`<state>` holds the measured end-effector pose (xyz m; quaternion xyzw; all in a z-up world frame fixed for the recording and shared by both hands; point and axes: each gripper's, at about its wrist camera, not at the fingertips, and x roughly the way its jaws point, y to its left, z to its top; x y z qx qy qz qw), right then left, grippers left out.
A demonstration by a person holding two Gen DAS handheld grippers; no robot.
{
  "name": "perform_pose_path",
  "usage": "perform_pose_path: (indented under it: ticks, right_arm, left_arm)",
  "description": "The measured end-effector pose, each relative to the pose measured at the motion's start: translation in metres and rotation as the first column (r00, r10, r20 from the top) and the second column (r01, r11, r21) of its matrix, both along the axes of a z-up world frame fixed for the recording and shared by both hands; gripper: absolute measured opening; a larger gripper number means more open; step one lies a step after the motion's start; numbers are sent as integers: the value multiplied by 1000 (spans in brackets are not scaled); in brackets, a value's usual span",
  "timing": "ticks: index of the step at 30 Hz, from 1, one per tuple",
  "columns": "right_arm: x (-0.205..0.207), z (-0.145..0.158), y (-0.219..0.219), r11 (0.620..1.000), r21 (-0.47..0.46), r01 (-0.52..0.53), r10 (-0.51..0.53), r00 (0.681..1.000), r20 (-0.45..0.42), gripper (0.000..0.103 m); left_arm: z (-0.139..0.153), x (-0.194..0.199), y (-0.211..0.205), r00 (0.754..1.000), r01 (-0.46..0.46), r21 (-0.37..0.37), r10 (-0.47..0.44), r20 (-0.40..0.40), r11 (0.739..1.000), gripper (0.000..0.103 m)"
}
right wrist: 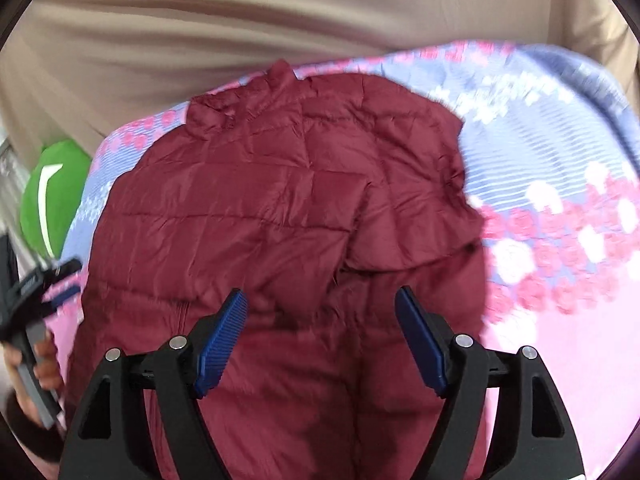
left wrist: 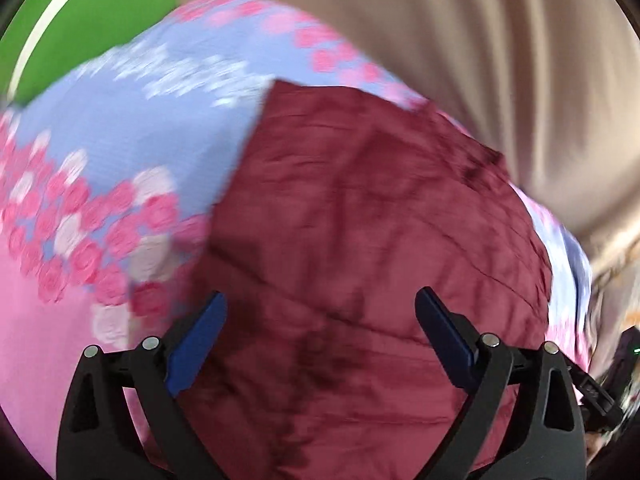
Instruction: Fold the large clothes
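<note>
Right wrist view looks down on a dark red quilted puffer jacket (right wrist: pixel 280 208) lying on a bedsheet (right wrist: pixel 560 152) printed with pink roses and white flowers on lilac, with a plain pink band along the near side. The jacket's stand-up collar (right wrist: pixel 276 76) points away from the camera toward a beige curtain (right wrist: pixel 200 32) that hangs in soft folds behind the bed. One part of the jacket is folded over its body on the right side, making a raised edge across the quilting. The right gripper (right wrist: pixel 320 332) hangs above the lower part of the jacket with its blue ribbed pads wide apart; nothing is between them and they touch no cloth. At the left edge of this view a hand (right wrist: pixel 44 360) holds the handle of the left gripper (right wrist: pixel 60 280), just beside the jacket's left side, over the pink band. A green cushion-like object (right wrist: pixel 52 200) with a white stripe sits past the bed's far left corner.

In the left wrist view, which is blurred, the left gripper (left wrist: pixel 320 328) is above the jacket (left wrist: pixel 360 220), its blue pads spread wide with only air between them. The sheet (left wrist: pixel 120 140) shows to the left and beyond the jacket, the green object (left wrist: pixel 88 20) at the top left, and the curtain (left wrist: pixel 480 60) behind.
</note>
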<state>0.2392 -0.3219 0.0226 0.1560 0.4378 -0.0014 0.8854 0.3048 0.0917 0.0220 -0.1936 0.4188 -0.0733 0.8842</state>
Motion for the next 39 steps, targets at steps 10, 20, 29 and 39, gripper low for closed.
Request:
perform_pose_path:
  ticks: [10, 20, 29, 39]
  right_arm:
    - [44, 4, 15, 1000, -22, -2, 1, 1000, -9, 4]
    - [80, 24, -8, 975, -197, 102, -70, 984, 162, 2]
    - [66, -13, -44, 984, -15, 176, -171, 969, 179, 1]
    - [31, 15, -56, 957, -11, 289, -279, 933, 227, 15]
  left_arm:
    - [-11, 36, -1, 1000, -22, 13, 22, -19, 1000, 67]
    - [-30, 67, -55, 999, -31, 331, 25, 21, 943, 43]
    - [-38, 63, -54, 999, -24, 339, 10, 42, 940, 45]
    - [-40, 59, -53, 999, -26, 361, 8, 52, 932, 47]
